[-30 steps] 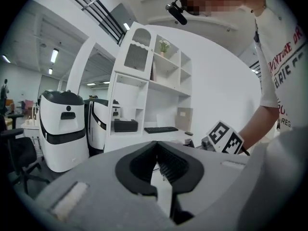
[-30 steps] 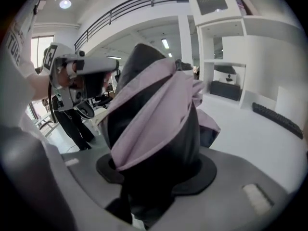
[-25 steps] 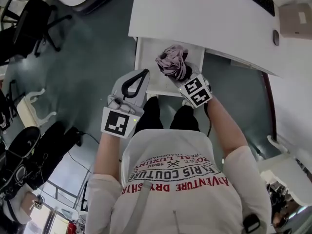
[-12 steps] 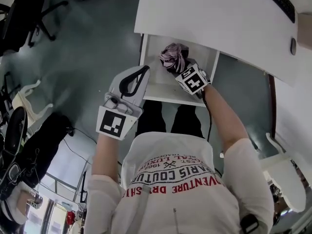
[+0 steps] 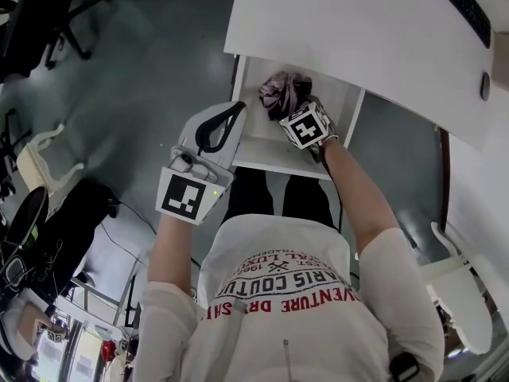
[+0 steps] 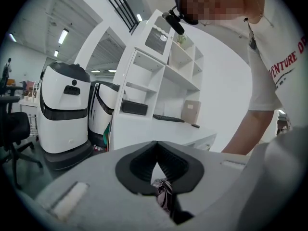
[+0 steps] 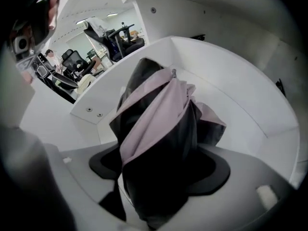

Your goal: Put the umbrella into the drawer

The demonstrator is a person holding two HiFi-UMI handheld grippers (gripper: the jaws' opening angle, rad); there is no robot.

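The folded pink-and-black umbrella (image 5: 282, 94) sits inside the open white drawer (image 5: 258, 146) under the desk (image 5: 358, 30). My right gripper (image 5: 289, 110) points steeply down into the drawer. Its jaws are opening, and the umbrella (image 7: 159, 129) still stands between them, its fabric filling the gap. The drawer's white walls (image 7: 236, 85) curve round it. My left gripper (image 5: 237, 110) is shut and empty, hovering by the drawer's left front corner. Its jaws meet at the tip (image 6: 155, 144), and a strip of umbrella (image 6: 164, 196) shows below them.
The person's legs (image 5: 270, 193) are just below the drawer front. Office chairs (image 5: 40, 22) and dark bags (image 5: 56, 237) stand on the grey floor at left. A keyboard (image 5: 465, 10) lies on the desk. White machines (image 6: 65, 109) and shelves (image 6: 159, 66) stand beyond.
The right gripper has sunk with the umbrella, from above the drawer's front down into the drawer. The left gripper has dropped a little beside the drawer's left edge.
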